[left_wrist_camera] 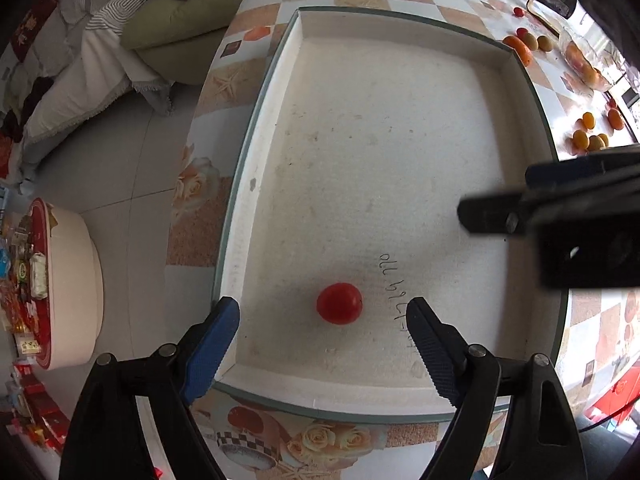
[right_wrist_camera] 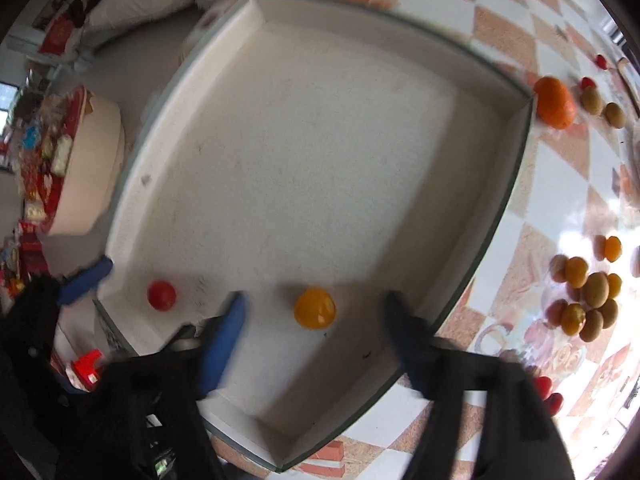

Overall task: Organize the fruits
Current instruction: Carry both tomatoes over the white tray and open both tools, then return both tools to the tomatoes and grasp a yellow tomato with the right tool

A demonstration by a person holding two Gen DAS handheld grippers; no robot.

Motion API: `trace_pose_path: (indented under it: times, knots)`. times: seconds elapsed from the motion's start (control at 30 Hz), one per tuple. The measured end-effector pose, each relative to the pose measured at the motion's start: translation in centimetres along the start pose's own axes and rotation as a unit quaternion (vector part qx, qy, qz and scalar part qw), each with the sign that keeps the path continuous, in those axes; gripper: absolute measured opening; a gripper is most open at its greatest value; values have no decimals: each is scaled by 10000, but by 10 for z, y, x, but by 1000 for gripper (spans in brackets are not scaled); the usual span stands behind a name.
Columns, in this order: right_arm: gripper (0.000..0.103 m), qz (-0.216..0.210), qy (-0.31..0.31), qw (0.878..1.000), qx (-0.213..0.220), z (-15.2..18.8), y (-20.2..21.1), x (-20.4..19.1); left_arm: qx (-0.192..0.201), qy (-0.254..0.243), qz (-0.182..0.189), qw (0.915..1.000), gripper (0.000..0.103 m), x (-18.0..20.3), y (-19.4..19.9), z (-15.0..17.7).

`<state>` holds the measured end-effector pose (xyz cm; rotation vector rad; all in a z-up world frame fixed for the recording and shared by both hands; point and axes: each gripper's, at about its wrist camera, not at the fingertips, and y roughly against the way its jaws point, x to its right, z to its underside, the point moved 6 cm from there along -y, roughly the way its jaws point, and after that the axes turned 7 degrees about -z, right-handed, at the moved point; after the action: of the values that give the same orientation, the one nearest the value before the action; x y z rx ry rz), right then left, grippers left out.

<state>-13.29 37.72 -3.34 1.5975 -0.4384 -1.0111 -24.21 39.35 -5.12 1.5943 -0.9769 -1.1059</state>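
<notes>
A red tomato (left_wrist_camera: 339,303) lies on the floor of the white foam tray (left_wrist_camera: 256,168), between the open fingers of my left gripper (left_wrist_camera: 322,326), untouched. In the right wrist view the same tomato (right_wrist_camera: 161,295) lies near the tray's (right_wrist_camera: 516,168) left corner. A small yellow-orange fruit (right_wrist_camera: 315,308) lies in the tray between the open fingers of my right gripper (right_wrist_camera: 314,312), which is blurred. My right gripper also shows in the left wrist view (left_wrist_camera: 466,216) at the right, over the tray.
Loose fruit lies on the patterned table right of the tray: an orange (right_wrist_camera: 555,102), brown kiwis (right_wrist_camera: 592,101), a heap of small oranges and kiwis (right_wrist_camera: 586,296), small red tomatoes (right_wrist_camera: 550,394). A round stool with snacks (left_wrist_camera: 60,280) and a sofa (left_wrist_camera: 168,28) stand left.
</notes>
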Motion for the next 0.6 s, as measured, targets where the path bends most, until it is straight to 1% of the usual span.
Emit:
trace_pose_path:
  times: [0.1,0.17,0.3,0.53,0.6]
  knots:
    - [82,-181,-105,9996,213,-4,12,-2,-53,-36,-21,10000,86,-2,2,-2]
    - [82,-248,-176,9990,321,-4,20,-2,-65,-96,-49,9999,86,1,6,-3]
    - [83,-198,-361,9975,574,2,40,8,16,-237,-29,9997,86,15,18,-6]
    - [83,27,-970,9911,912,31,73,60,351,-639,130,9973,86,61,49,-23]
    - [83,95,-1196,9881,966,48,91,89,458,-818,196,9954,86,81,60,-30]
